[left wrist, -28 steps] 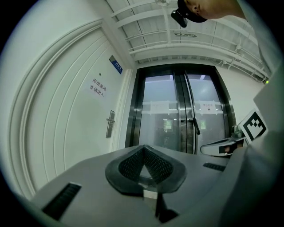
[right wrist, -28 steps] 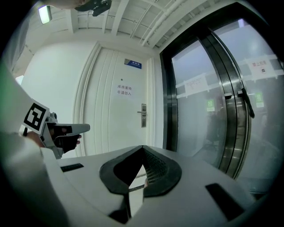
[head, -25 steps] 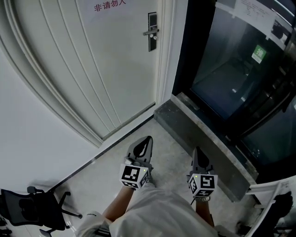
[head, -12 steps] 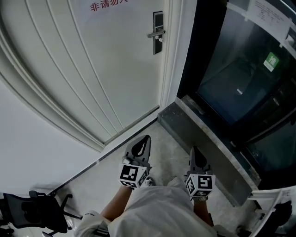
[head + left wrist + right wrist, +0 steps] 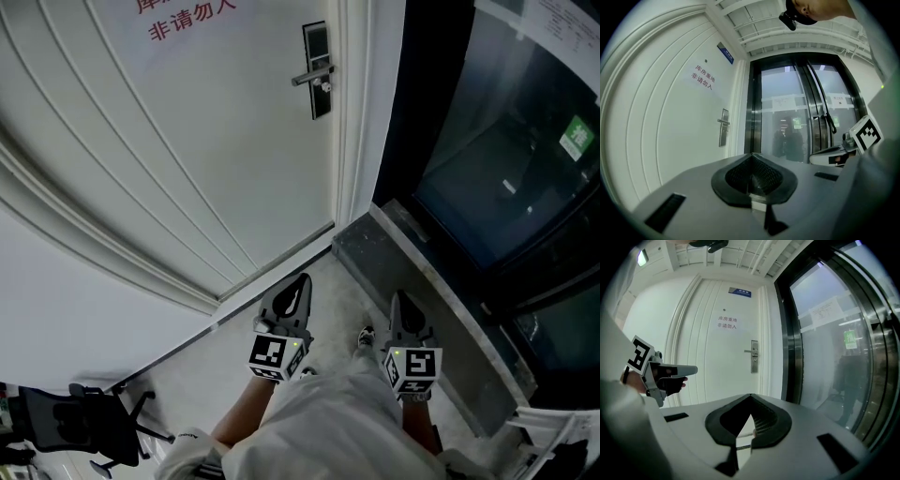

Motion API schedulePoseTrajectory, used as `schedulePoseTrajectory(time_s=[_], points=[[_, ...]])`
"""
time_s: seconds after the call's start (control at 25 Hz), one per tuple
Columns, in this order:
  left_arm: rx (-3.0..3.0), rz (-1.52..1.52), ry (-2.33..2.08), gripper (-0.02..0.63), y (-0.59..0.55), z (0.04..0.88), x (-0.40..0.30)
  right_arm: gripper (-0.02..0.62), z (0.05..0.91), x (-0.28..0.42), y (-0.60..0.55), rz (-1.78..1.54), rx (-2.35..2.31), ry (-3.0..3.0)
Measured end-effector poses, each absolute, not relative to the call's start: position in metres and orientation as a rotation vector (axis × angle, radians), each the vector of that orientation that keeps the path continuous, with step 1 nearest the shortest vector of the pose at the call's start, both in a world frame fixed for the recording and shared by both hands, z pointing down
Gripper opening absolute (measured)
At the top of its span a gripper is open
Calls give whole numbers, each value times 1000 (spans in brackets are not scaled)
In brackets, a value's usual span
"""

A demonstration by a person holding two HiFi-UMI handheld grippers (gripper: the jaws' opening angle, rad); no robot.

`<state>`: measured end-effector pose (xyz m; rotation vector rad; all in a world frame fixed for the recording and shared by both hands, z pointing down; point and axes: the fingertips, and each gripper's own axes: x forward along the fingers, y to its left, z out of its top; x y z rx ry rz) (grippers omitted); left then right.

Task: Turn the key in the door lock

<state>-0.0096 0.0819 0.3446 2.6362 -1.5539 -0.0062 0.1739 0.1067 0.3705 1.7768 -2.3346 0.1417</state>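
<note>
As the lock (image 5: pixel 317 70) stands upright, lever (image 5: pixel 307 78) points left.

This looks like an entrance corridor of an office or commercial building. A plain white panelled door (image 5: pixel 234 141) carries a small blue room plate (image 5: pixel 741 292), a red printed notice (image 5: pixel 183 19) and a metal lock plate with a lever handle (image 5: pixel 317 70). Beside it stand tall glass doors (image 5: pixel 801 117) in dark metal frames, with paper notices (image 5: pixel 780 101) stuck to the panes and a green sign (image 5: pixel 578 139) glowing behind them. A grey stone threshold (image 5: pixel 422 281) runs below the glass, white beams (image 5: pixel 754 18) cross the bare ceiling, and a black office chair (image 5: pixel 80 427) stands by the wall.
</note>
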Motion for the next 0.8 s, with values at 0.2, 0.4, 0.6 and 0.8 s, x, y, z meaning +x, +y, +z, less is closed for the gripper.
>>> schedulePoseTrajectory(time_s=[0.2, 0.4, 0.6, 0.8], points=[[2586, -2, -1657, 9, 29, 336, 14, 2, 364, 195, 34, 110, 1680, -2414], [2511, -29, -1773, 9, -16, 325, 35, 2, 360, 215, -25, 93, 1562, -2488], [2439, -19, -1865, 9, -49, 327, 51, 2, 360, 233, -71, 96, 1476, -2534], [2345, -23, -1972, 9, -73, 333, 55, 2, 371, 242, -106, 71, 1365, -2550]])
